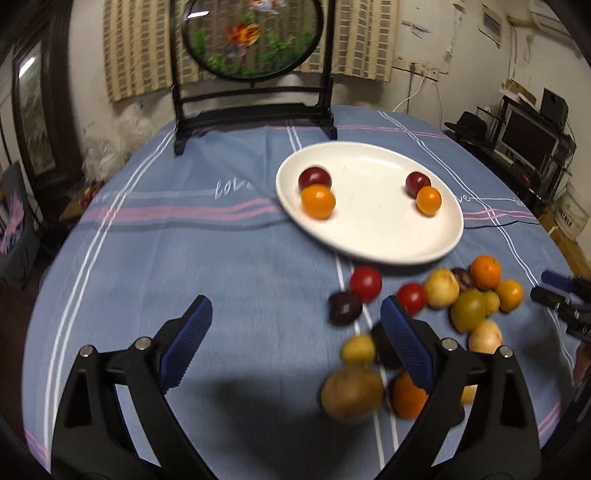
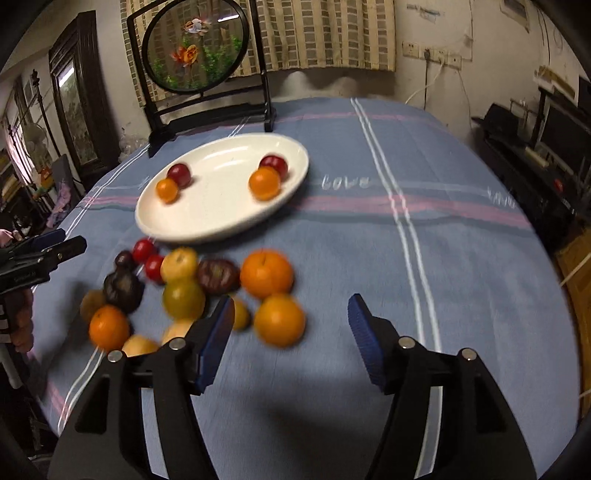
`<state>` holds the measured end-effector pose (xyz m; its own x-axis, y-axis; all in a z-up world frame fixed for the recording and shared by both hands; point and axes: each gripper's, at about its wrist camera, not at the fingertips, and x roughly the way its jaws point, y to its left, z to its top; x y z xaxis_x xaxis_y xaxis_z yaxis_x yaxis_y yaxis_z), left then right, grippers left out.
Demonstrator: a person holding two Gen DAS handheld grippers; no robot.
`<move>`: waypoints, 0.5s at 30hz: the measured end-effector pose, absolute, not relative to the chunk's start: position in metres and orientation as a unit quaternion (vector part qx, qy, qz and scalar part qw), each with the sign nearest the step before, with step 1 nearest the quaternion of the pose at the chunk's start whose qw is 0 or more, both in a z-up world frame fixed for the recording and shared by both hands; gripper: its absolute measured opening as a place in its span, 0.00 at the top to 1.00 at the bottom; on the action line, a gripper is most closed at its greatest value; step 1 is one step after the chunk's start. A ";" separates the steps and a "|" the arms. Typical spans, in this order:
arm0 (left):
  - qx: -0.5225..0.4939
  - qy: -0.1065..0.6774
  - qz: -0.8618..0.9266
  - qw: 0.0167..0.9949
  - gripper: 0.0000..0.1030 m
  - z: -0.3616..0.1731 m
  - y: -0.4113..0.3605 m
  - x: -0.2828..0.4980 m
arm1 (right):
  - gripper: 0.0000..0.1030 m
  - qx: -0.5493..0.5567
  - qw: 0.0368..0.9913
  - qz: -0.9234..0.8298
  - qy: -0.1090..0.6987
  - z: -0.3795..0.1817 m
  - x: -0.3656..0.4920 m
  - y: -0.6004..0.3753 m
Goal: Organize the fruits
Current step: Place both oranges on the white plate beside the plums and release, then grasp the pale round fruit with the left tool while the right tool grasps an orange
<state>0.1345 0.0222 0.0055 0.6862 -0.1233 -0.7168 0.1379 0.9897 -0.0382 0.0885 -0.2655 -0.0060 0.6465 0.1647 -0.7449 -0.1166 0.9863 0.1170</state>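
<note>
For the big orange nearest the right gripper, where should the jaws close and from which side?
Grip the orange across its middle, coming from above and its open right side with the empty right gripper. It is round; other fruit crowds its left, bare cloth lies right.

A round table (image 1: 184,258) is wearing a blue striped cloth. Behind it, a round goldfish screen (image 1: 251,37) is standing before checked curtains (image 2: 325,33), and a monitor (image 1: 528,138) is sitting on dark shelving.
</note>
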 end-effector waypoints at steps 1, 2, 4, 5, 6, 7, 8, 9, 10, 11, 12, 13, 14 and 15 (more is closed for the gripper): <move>0.007 0.392 -0.070 0.917 0.09 0.004 0.024 0.129 | 0.37 0.025 0.906 0.076 0.415 -0.009 0.081 -0.264; 0.006 0.393 -0.068 0.917 0.09 0.002 0.025 0.122 | 0.37 0.027 0.906 0.076 0.415 -0.010 0.077 -0.262; 0.005 0.392 -0.067 0.917 0.09 0.001 0.026 0.111 | 0.37 0.039 0.905 0.083 0.414 -0.012 0.068 -0.262; 0.005 0.392 -0.066 0.918 0.09 0.001 0.027 0.107 | 0.37 0.043 0.905 0.085 0.415 -0.013 0.064 -0.263; 0.004 0.391 -0.066 0.918 0.09 0.001 0.028 0.100 | 0.37 0.045 0.904 0.084 0.417 -0.016 0.060 -0.262; 0.002 0.391 -0.068 0.918 0.09 0.000 0.028 0.095 | 0.37 0.043 0.903 0.082 0.420 -0.018 0.058 -0.261; 0.001 0.393 -0.070 0.917 0.08 -0.001 0.028 0.090 | 0.37 0.042 0.902 0.081 0.422 -0.020 0.055 -0.261; 0.000 0.394 -0.071 0.916 0.08 -0.002 0.028 0.086 | 0.37 0.039 0.902 0.079 0.423 -0.022 0.052 -0.260; 0.000 0.396 -0.073 0.915 0.08 -0.004 0.027 0.082 | 0.37 0.038 0.901 0.079 0.424 -0.023 0.048 -0.260; 0.002 0.397 -0.076 0.915 0.08 -0.005 0.026 0.078 | 0.37 0.040 0.901 0.081 0.424 -0.023 0.046 -0.260; 0.005 0.399 -0.078 0.914 0.08 -0.007 0.024 0.077 | 0.37 0.041 0.901 0.083 0.423 -0.023 0.045 -0.260; 0.007 0.400 -0.080 0.913 0.08 -0.009 0.023 0.074 | 0.37 0.040 0.902 0.082 0.422 -0.023 0.041 -0.260; 0.008 0.401 -0.080 0.913 0.08 -0.009 0.022 0.072 | 0.37 0.040 0.902 0.082 0.422 -0.022 0.040 -0.260; 0.009 0.401 -0.081 0.912 0.08 -0.010 0.022 0.071 | 0.37 0.039 0.902 0.082 0.421 -0.023 0.038 -0.261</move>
<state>0.0709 0.0216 -0.0103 0.6654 -0.1400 -0.7332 0.1542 0.9868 -0.0486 0.0378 -0.2605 -0.0227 0.6319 0.1813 -0.7536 -0.1156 0.9834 0.1396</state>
